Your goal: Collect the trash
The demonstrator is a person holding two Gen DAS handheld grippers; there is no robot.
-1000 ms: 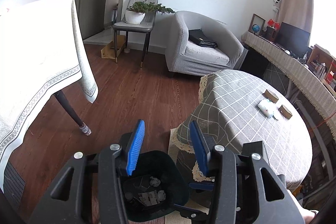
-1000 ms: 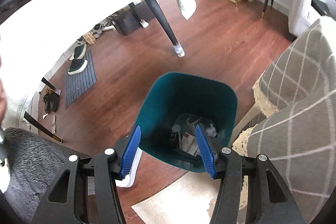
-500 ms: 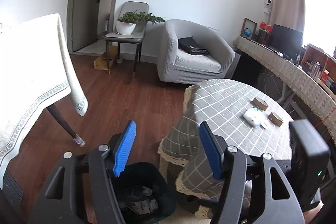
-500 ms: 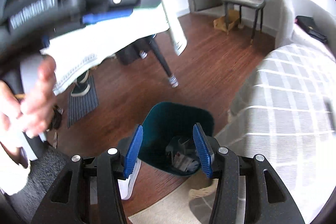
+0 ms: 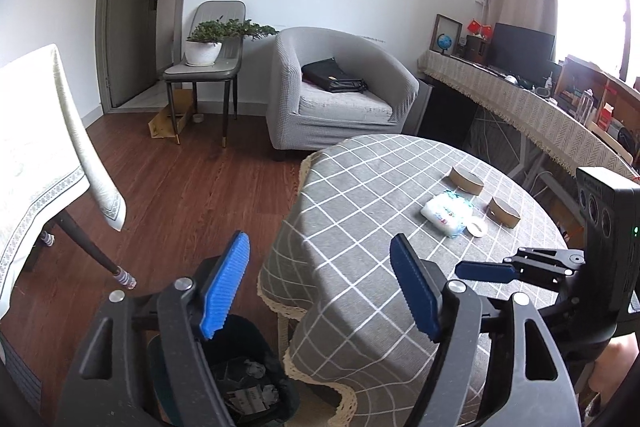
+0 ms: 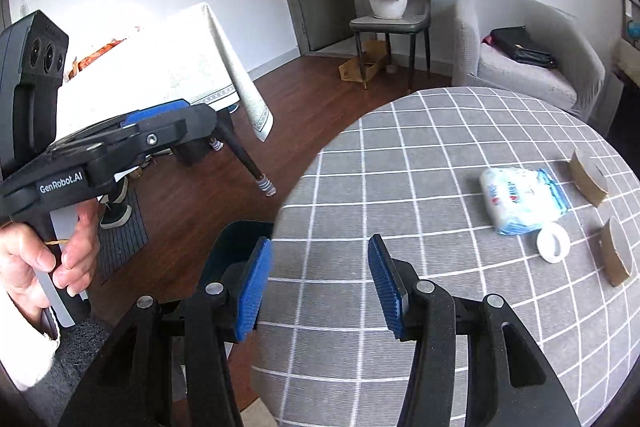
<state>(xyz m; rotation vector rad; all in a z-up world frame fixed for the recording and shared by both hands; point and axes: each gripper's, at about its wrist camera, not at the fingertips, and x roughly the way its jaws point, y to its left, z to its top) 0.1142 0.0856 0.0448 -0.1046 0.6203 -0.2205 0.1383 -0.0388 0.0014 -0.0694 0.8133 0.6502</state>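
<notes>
At the lower left of the left wrist view stands a dark teal trash bin (image 5: 256,379) on the wood floor (image 5: 180,195), with crumpled paper and printed scraps inside; the left finger of the left hand-held gripper (image 5: 320,291) partly covers it. That gripper's blue pads are spread wide, have just been opening, and nothing sits between them; they frame the near edge of the round desk (image 5: 360,227) in its grey checked cloth.

Toward the right of the frame, on the far side of the desk, lies the trash: a soft white-and-blue tissue pack (image 5: 447,211), a small white tape ring (image 5: 477,227) touching its right end, and two brown cardboard rings (image 5: 466,179) (image 5: 504,211), one behind the pack and one to its right. All lie well apart from the left gripper, up and to the right of its tips.

In the right wrist view a hand (image 6: 44,263) at the left edge grips the left tool's handle. The right hand-held gripper (image 6: 320,287) at bottom centre is parted about halfway and empty, over the desk's near edge. The tissue pack (image 6: 520,201), tape ring (image 6: 554,242) and cardboard rings (image 6: 588,175) (image 6: 618,251) lie at the right edge, well clear of its pads.
</notes>
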